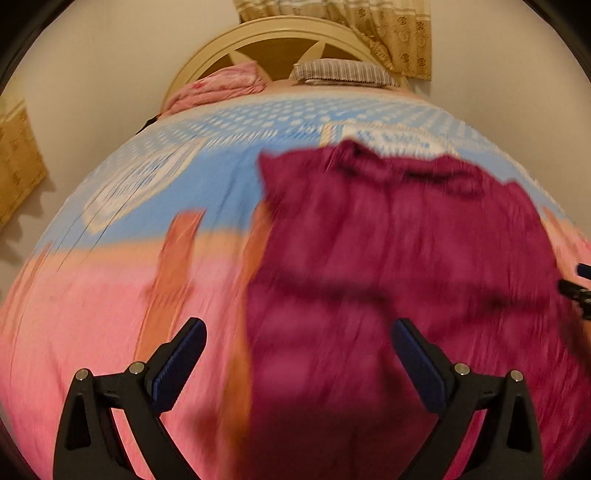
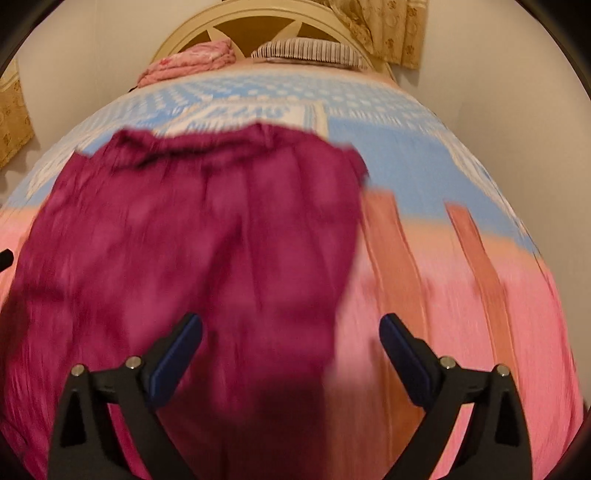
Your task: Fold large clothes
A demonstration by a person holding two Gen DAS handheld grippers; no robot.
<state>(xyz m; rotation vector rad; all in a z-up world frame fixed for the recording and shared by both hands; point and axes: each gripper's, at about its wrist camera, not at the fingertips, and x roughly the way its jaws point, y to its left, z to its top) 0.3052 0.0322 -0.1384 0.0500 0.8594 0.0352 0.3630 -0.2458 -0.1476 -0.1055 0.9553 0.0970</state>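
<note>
A large magenta garment [image 1: 399, 258] lies spread on the bed, its far edge rumpled; the right wrist view shows the same garment [image 2: 192, 236] filling the left and middle. My left gripper [image 1: 299, 332] hangs open above the garment's left edge, nothing between its blue pads. Over the garment's right edge my right gripper [image 2: 291, 326] stands wide open, empty too. Both views are smeared by motion. A dark tip of the right gripper [image 1: 576, 291] pokes in at the left wrist view's right border.
The bed carries a pink, orange and blue patterned bedspread [image 1: 110, 295]. At its head lie a pink folded blanket [image 1: 218, 88] and a striped pillow [image 1: 340, 72] against a cream arched headboard [image 1: 273, 40]. Beige curtains [image 1: 391, 33] hang behind, pale walls on both sides.
</note>
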